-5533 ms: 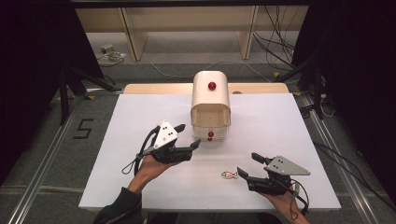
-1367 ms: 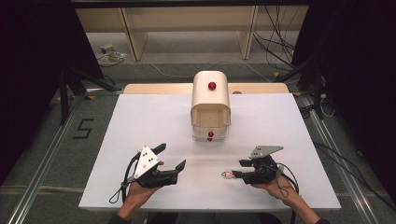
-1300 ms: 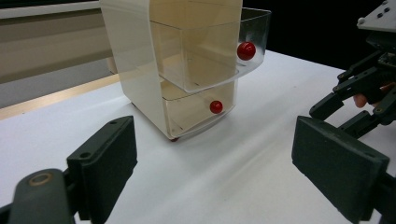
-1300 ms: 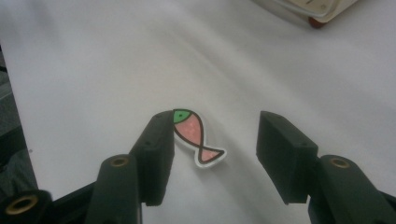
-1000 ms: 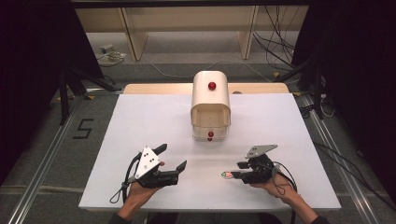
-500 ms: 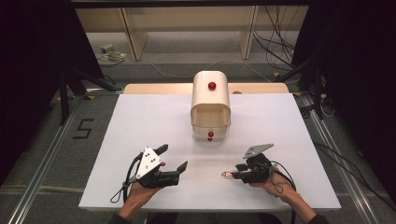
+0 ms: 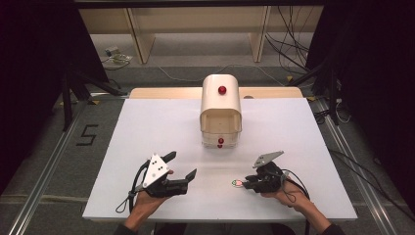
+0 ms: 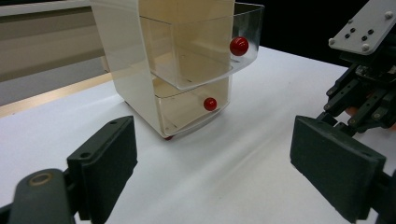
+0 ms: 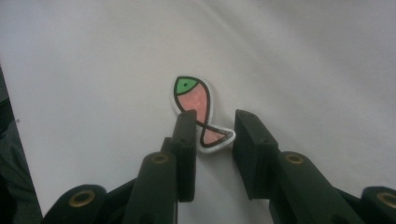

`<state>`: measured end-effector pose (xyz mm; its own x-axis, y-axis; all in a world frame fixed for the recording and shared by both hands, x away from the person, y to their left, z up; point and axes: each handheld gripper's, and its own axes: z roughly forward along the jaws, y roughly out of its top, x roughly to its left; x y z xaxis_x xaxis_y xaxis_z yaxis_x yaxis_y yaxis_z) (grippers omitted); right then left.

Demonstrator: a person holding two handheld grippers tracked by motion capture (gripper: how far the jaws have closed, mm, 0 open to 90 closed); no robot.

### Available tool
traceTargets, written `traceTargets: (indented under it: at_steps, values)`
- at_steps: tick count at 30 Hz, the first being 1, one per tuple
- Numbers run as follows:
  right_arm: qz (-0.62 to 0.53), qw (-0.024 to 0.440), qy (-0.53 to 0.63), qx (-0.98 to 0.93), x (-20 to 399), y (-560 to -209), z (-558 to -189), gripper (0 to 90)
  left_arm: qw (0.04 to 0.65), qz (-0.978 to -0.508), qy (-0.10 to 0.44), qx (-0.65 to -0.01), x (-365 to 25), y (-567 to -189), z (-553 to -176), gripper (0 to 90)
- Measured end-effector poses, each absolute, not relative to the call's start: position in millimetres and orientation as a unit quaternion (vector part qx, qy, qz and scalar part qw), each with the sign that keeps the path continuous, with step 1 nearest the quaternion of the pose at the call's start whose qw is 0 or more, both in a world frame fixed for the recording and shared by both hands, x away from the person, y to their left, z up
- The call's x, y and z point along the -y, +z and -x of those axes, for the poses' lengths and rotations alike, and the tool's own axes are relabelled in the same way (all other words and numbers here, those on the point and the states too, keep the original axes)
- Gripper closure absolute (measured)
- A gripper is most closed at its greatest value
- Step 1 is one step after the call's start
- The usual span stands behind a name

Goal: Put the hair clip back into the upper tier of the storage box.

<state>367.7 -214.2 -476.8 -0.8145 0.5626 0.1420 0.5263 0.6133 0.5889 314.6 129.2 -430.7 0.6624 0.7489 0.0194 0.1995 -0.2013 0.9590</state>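
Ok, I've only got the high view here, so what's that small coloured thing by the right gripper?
Observer: A flat fish figure, with a green head, a pink body and a black outline.
Operator: Is it gripped?
Observer: Not clearly. The right gripper has just been closing its jaws, and the fish's tail lies between them.
Operator: And the drawer unit?
Observer: In the left gripper view, its upper clear drawer stands pulled out and looks empty.
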Motion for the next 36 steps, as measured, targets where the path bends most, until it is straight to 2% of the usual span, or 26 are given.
traceTargets:
  at_steps: [16, 19, 28, 36]
  values:
    - [-0.278, 0.027, 0.306, -0.910, 209.3, -474.3, -361.4, 71.5, 0.542, -0.733, 0.257, -0.320, -128.9, -430.6, -314.0, 14.4]
    - [-0.268, 0.021, 0.299, -0.916, 207.7, -475.1, -360.5, 66.5, 0.541, -0.734, 0.257, -0.319, -128.9, -430.6, -314.2, 14.4]
    - [-0.242, 0.052, 0.283, -0.927, 202.1, -473.9, -355.7, 69.9, 0.542, -0.734, 0.257, -0.319, -128.4, -430.7, -314.2, 14.5]
    - [-0.227, 0.062, 0.273, -0.933, 200.0, -472.7, -353.6, 71.2, 0.542, -0.734, 0.256, -0.319, -128.3, -430.7, -314.1, 14.6]
